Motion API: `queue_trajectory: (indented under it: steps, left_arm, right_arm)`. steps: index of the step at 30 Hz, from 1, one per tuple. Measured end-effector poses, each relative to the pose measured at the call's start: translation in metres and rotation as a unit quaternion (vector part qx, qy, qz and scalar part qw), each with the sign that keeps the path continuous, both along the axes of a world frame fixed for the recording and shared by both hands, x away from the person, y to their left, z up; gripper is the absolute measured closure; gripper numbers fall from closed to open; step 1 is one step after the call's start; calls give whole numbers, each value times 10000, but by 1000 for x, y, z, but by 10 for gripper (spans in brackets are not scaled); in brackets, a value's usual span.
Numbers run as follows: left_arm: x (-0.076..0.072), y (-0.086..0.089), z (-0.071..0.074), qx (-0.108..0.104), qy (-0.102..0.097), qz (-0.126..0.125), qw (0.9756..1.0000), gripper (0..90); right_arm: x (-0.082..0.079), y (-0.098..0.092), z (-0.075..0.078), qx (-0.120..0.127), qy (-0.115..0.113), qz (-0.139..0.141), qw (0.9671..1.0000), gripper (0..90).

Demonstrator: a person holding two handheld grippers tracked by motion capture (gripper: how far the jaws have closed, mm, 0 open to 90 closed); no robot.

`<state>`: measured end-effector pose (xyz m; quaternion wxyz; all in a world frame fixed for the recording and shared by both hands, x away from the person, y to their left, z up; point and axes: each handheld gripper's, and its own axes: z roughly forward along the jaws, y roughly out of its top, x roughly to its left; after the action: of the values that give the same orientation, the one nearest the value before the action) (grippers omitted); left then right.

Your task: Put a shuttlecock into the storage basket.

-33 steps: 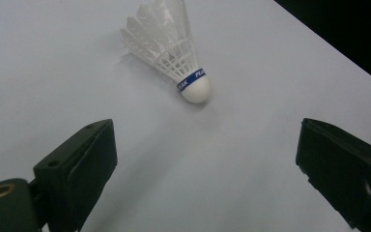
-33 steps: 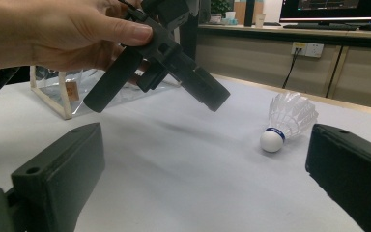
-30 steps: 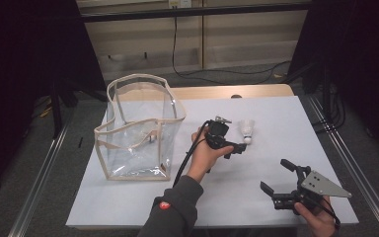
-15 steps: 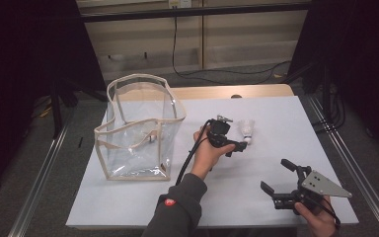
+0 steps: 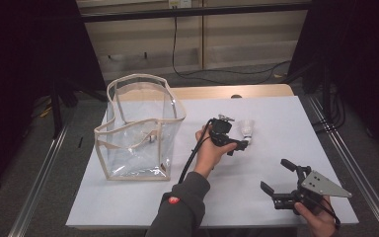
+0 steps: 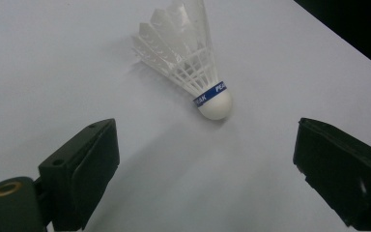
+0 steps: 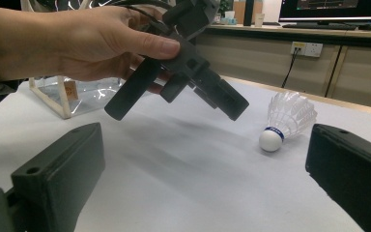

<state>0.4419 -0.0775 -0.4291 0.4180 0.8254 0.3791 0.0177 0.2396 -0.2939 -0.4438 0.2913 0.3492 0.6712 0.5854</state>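
A white feather shuttlecock [image 5: 246,129] with a blue band lies on its side on the white table [image 5: 276,113]. My left gripper [image 5: 239,145] hovers just left of it, jaws wide open. In the left gripper view the shuttlecock [image 6: 193,63] lies ahead of the open left gripper [image 6: 207,154], cork end nearest, untouched. My right gripper [image 5: 275,176] stands open near the table's front right edge, holding nothing. The right gripper view shows the shuttlecock [image 7: 285,121] past the open right gripper [image 7: 207,159], with the person's hand [image 7: 77,43] holding the left gripper above the table.
A clear plastic tote bag [image 5: 138,128] with beige trim stands upright at the table's left side, top open. A black cable [image 5: 190,160] trails from the left gripper along the forearm. Dark floor and metal rails border the table.
The left gripper has edged slightly right, closer to the shuttlecock. The right gripper has stayed where it was.
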Motion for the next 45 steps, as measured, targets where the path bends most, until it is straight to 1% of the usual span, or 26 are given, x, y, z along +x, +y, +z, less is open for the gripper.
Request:
queue_trajectory:
  steps: [5, 13, 16, 17, 18, 19, 22, 27, 31, 32, 35, 45]
  left_arm:
    - [2, -2, 1, 14, -40, 32, 10000, 94]
    - [5, -7, -1, -9, -36, 91, 10000, 106]
    - [6, -7, -3, 59, -40, 94, 9999, 112]
    - [6, -8, -3, 28, -13, 111, 9999, 112]
    - [6, -9, -4, -3, -30, 148, 9999, 117]
    - [7, -9, -4, 23, -39, 151, 9999, 117]
    - [8, -9, -6, -3, -36, 167, 9999, 120]
    - [9, -11, -7, 28, -37, 184, 9998, 121]
    - [10, -14, -8, 0, -69, 213, 9997, 124]
    - [10, -15, -8, -18, -50, 209, 9998, 125]
    - [10, -17, -10, 20, -48, 175, 9998, 125]
    - [12, -23, -13, 28, -63, 257, 9996, 132]
  right_arm:
    - [0, 0, 0, -12, -5, -3, 10000, 1]
    - [0, 0, 0, -10, -13, -4, 10000, 1]
    - [0, 0, 0, -14, -19, -10, 10000, 1]
    - [0, 0, 0, -11, -21, -7, 10000, 1]
    - [0, 0, 0, -25, -21, -10, 10000, 1]
    - [0, 0, 0, -14, -21, -9, 10000, 1]
    - [0, 0, 0, -18, -20, -13, 10000, 1]
    - [0, 0, 0, -22, -43, -7, 10000, 1]
    - [0, 0, 1, -34, -43, -4, 10000, 1]
    - [0, 0, 0, -38, -43, 0, 10000, 1]
    - [0, 0, 1, -30, -41, -4, 10000, 1]
    - [-1, -1, 1, -38, -43, -1, 10000, 1]
